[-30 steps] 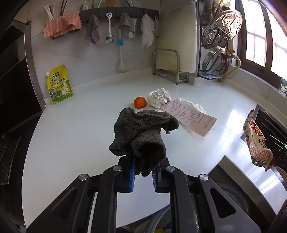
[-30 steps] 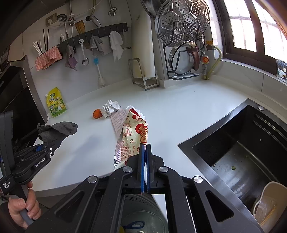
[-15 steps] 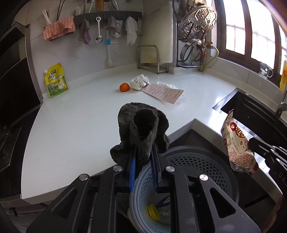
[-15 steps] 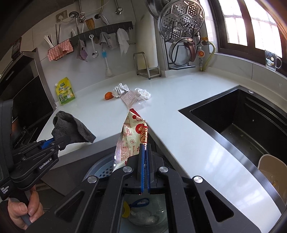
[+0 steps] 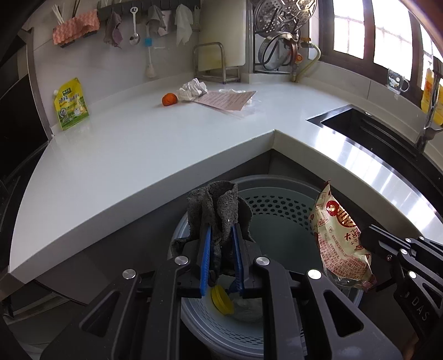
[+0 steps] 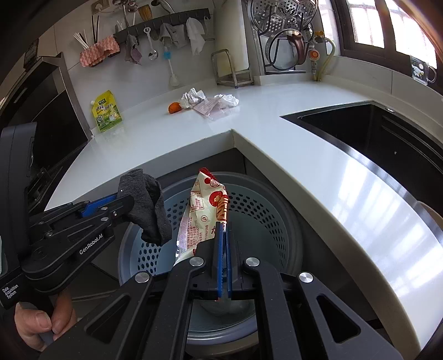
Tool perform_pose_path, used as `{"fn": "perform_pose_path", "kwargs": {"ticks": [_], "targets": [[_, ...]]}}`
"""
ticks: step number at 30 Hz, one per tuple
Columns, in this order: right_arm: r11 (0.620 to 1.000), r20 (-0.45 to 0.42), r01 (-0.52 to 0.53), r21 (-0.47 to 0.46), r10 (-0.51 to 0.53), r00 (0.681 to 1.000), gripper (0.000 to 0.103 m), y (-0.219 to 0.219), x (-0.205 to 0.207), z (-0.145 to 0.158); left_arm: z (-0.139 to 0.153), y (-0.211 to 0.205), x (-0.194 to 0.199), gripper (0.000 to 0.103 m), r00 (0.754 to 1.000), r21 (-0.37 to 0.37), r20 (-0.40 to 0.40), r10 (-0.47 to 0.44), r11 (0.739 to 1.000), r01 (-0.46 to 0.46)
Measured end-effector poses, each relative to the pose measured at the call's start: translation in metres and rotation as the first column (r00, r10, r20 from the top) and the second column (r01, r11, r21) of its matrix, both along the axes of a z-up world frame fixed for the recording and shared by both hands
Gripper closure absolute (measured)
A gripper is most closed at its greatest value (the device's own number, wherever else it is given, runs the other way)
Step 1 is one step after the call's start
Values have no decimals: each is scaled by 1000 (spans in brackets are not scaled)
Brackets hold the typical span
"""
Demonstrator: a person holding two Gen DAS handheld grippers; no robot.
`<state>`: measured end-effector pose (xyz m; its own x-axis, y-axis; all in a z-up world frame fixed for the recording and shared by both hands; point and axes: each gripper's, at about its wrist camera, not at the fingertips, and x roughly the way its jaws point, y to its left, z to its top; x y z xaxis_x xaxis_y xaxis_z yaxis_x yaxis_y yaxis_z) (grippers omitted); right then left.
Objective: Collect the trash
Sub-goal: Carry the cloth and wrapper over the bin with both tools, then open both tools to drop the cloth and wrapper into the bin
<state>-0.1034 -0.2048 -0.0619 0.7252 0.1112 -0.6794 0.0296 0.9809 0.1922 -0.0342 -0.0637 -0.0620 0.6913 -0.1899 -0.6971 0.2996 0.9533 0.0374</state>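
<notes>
My left gripper (image 5: 221, 232) is shut on a dark grey rag (image 5: 218, 207), which hangs over the grey perforated waste bin (image 5: 277, 205) below the counter corner. My right gripper (image 6: 223, 229) is shut on a red-and-cream snack wrapper (image 6: 203, 210), held above the same bin (image 6: 265, 210). In the left wrist view the wrapper (image 5: 337, 235) hangs at the bin's right rim; in the right wrist view the rag (image 6: 149, 205) hangs at its left rim. A yellow cap (image 5: 221, 300) lies inside the bin. An orange peel (image 5: 169, 99), crumpled foil (image 5: 192, 89) and a pink paper sheet (image 5: 227, 99) lie far back on the counter.
The white counter (image 5: 133, 155) wraps around the bin. A dark sink (image 6: 387, 138) is set in it to the right. A yellow pouch (image 5: 70, 103) leans on the back wall; cloths and utensils hang on a rail (image 6: 166, 25). A hand (image 6: 41, 326) grips the left gripper's handle.
Both grippers drew back off the counter and sank, bringing the rag and the snack wrapper over the waste bin. The counter trash now lies farther off.
</notes>
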Motion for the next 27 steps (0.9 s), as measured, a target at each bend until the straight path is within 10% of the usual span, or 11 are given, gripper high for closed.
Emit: {"fn": "perform_pose_path", "kwargs": {"ticks": [22,27], "targets": [[1000,-72,-1,22,3,997,101,-4,13,-27,-22,5,12,87,996,-27,-88,-3,1000,0],[1000,-78,4,23,-3,997,98,-6,15,-29,-21,6,13,72,997,-27,-75,0,1000,-2]]}}
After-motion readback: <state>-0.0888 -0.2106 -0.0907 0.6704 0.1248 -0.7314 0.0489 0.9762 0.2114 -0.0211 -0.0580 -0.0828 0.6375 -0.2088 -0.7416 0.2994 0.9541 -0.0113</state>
